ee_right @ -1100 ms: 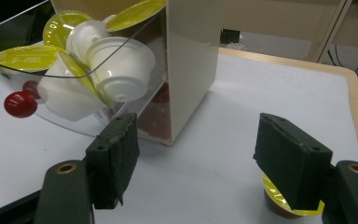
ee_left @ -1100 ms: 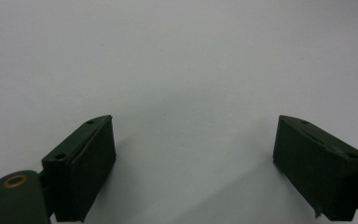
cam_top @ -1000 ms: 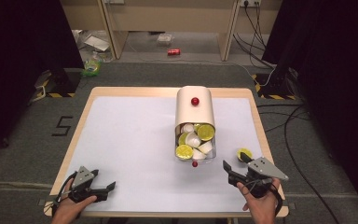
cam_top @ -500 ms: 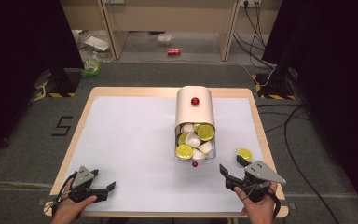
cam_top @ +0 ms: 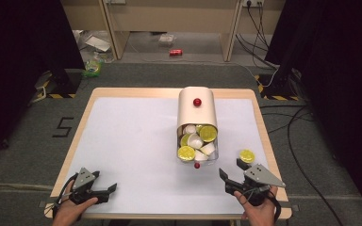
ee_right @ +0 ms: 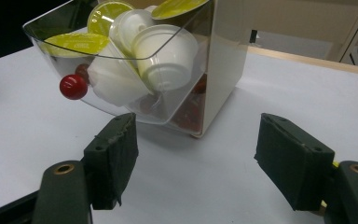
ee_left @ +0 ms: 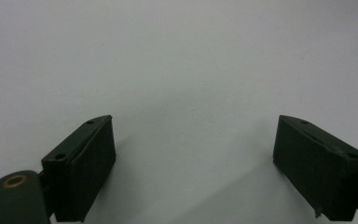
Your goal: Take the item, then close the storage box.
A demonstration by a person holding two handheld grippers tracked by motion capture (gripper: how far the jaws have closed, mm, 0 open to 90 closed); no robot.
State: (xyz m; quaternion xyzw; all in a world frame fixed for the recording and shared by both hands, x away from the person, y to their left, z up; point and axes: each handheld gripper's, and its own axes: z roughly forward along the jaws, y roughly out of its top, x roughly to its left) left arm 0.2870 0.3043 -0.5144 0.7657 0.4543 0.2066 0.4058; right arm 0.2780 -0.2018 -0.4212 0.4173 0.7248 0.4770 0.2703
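Right gripper [cam_top: 233,170] draws back from the yellow-lidded capsule [cam_top: 247,156] at lower right of the high view, toward the bottom edge of the frame. The capsule now lies clear of the jaws, alone on the white table [cam_top: 132,141]. Jaws have just been opening; nothing sits between them.

White capsules [cam_top: 195,141] have yellow lids, red knob [cam_top: 197,165]

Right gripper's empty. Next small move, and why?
Probably slide the right gripper left toward the red knob on the clear drawer, ready to push it shut. Its jaws have just been opening, with nothing between them. One yellow-lidded capsule already lies on the table beside it, apart from the jaws, and the drawer stands pulled out, full of capsules. Reaching in for another capsule is also plausible.
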